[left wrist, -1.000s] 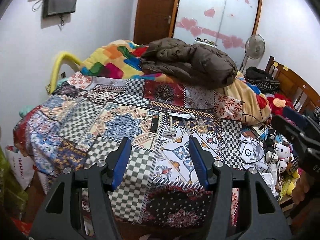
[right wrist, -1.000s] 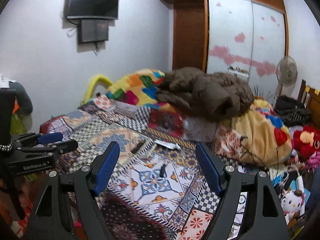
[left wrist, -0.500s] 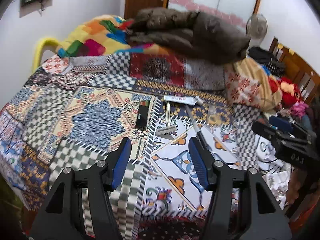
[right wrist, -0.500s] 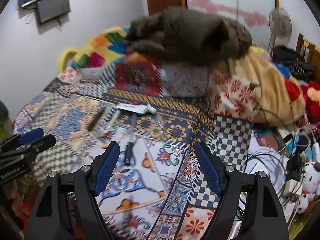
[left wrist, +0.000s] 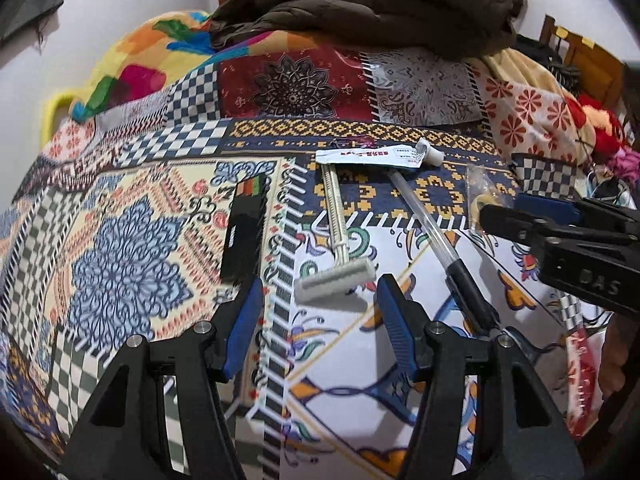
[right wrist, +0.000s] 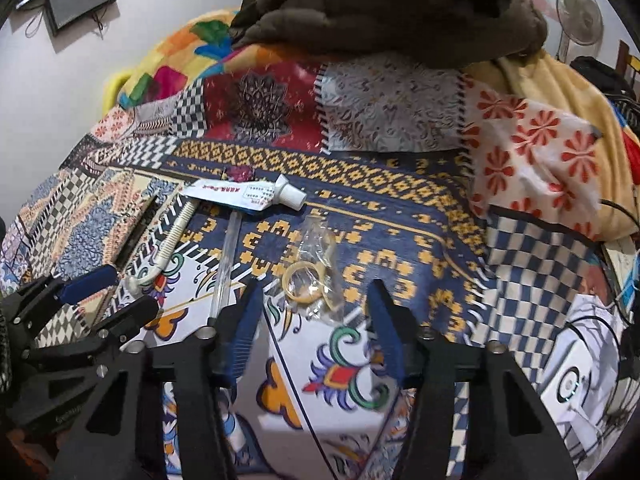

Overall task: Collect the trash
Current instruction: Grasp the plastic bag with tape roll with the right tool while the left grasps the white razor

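Small trash items lie on the patchwork bedspread (left wrist: 120,240). A white disposable razor (left wrist: 336,272) lies just ahead of my open left gripper (left wrist: 320,312), its head between the fingertips' line. A flattened white tube (left wrist: 376,156), a clear pen (left wrist: 436,240) and a black box (left wrist: 244,232) lie around it. My open right gripper (right wrist: 316,312) hovers just before a clear plastic bag with a yellowish ring (right wrist: 308,280). The tube (right wrist: 244,194), the razor (right wrist: 168,244) and the pen (right wrist: 228,256) lie to its left. The right gripper shows in the left wrist view (left wrist: 560,232).
A brown quilted coat (left wrist: 380,4) and a colourful blanket (left wrist: 152,56) are heaped at the bed's far end. Yellow bedding (right wrist: 560,92), cables and plush toys (left wrist: 600,128) crowd the right side. A fan (right wrist: 580,12) stands at the back right.
Both grippers have moved forward and down toward the bedspread; the razor and the plastic bag now sit close before the fingertips. Both stay open.
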`<state>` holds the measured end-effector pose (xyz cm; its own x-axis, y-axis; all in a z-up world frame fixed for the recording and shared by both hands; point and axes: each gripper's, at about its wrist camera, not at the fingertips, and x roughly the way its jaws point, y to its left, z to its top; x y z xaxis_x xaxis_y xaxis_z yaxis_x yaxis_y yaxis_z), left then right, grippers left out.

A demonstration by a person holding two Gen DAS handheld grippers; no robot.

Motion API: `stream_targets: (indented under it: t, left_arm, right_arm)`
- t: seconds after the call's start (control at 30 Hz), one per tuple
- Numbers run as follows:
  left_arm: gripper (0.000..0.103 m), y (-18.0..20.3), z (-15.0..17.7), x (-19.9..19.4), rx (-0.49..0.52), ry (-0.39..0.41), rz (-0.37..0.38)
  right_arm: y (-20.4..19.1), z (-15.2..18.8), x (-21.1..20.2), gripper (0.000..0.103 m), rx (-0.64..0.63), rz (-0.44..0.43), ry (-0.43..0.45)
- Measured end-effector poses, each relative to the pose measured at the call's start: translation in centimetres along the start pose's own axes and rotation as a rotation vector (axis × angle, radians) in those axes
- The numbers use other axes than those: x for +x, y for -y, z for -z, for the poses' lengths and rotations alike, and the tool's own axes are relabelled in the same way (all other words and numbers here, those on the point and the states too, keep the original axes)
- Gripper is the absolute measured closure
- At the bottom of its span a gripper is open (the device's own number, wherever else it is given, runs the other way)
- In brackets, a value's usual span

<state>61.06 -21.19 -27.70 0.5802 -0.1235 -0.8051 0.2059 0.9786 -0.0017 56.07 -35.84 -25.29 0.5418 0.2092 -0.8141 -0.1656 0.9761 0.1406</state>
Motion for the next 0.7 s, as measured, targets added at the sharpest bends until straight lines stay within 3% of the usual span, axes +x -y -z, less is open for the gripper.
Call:
stream_targets:
  t: [0.13, 0.27, 0.3, 0.4, 0.47, 0.6, 0.7]
  left_arm:
    - [0.045, 0.1, -0.2, 0.2, -0.016, 0.029, 0.011]
    - [0.066, 0.3, -0.4, 0.4, -0.022, 0.053, 0.021]
    - [0.067, 0.4, -0.4, 0.4, -0.018, 0.053, 0.016]
    - [0.076, 0.7, -0.7, 0.0, -0.016, 0.053, 0.023]
    - [0.076, 0.8, -0.8, -0.3, -0.031, 0.012, 0.081]
    - [0.091, 1.0, -1.0, -1.5, -0.052, -0.026, 0.105]
    - [0.093, 0.8, -0.9, -2.9, -0.08, -0.033, 0.139]
  right_arm:
    - [-0.1, -0.2, 0.6, 0.064, -0.014, 0.028, 0.024]
    - [-0.2, -0.3, 0.9, 0.076, -0.023, 0.029, 0.047]
    - [-0.2, -0.3, 0.8, 0.078, -0.024, 0.022, 0.045]
    - [0.2, -0.4, 0.5, 0.079, -0.006, -0.006, 0.028]
    - [0.2, -0.3, 0.6, 0.079, 0.015, -0.029, 0.014]
    - [0.0, 0.0, -0.1, 0.079, 0.029, -0.039, -0.001]
    - [-0.6, 0.3, -1.5, 0.079, 0.024, -0.047, 0.007]
